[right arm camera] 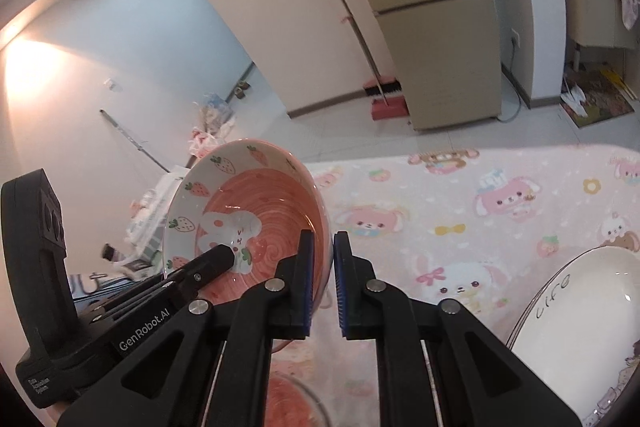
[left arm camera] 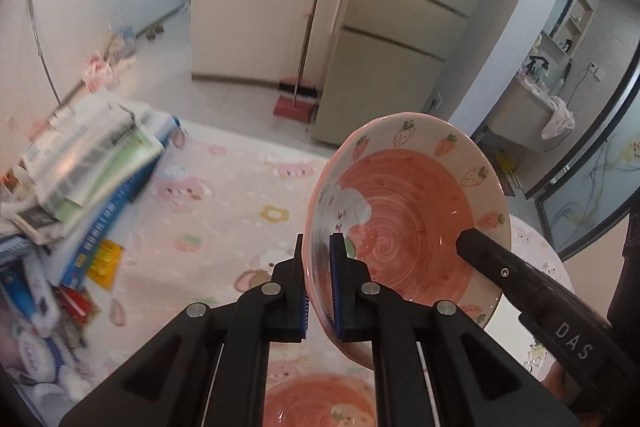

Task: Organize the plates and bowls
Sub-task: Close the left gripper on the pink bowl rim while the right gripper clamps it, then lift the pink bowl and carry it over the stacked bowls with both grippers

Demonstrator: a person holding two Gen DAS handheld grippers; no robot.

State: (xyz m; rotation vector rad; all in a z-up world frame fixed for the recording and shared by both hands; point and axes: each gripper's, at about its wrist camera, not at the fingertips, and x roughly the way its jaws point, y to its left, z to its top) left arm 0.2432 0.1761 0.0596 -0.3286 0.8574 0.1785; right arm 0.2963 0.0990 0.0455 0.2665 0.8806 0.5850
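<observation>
Left gripper [left arm camera: 319, 281] clamped on pink bowl's [left arm camera: 412, 211] left rim, frame centre; right gripper [right arm camera: 322, 283] clamped on opposite rim. Bowl tilted, lifted above second bowl [left arm camera: 320, 405] at bottom edge. White plate [right arm camera: 580, 331] lower right.

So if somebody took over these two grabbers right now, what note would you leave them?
Left gripper: shut on the rim of the pink strawberry bowl.
Right gripper: shut on the opposite rim of the same bowl, which is tilted and held above the pink tablecloth.
Below it: a second pink bowl on the table.
At the right edge: a white plate with writing.
Done: bowl lifted by both grippers.
Left: probably set it into the bowl below, then deal with the plate.
</observation>
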